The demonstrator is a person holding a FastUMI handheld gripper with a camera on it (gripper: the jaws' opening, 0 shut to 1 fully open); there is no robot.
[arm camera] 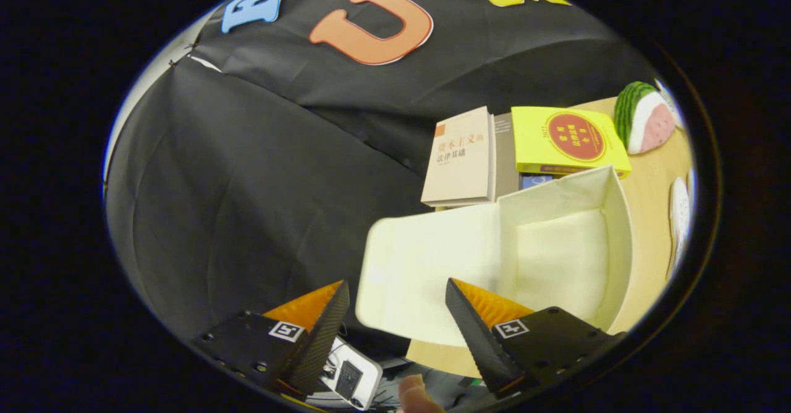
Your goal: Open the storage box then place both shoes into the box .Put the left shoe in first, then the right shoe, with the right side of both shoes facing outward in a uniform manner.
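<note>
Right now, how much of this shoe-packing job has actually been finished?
Opening looks done: the white storage box sits on the wooden table with its lid folded out flat and nothing inside. In hand: nothing; the gripper has its jaws apart, the lid's edge between them. Left: both shoes, left shoe first, then the right.

Wooden table (649,215), open white box (556,246) laid on it, lid (426,264) folded out over the table edge, books (463,156) stacked just behind the box, watermelon slice (642,116) set beyond the books
</note>
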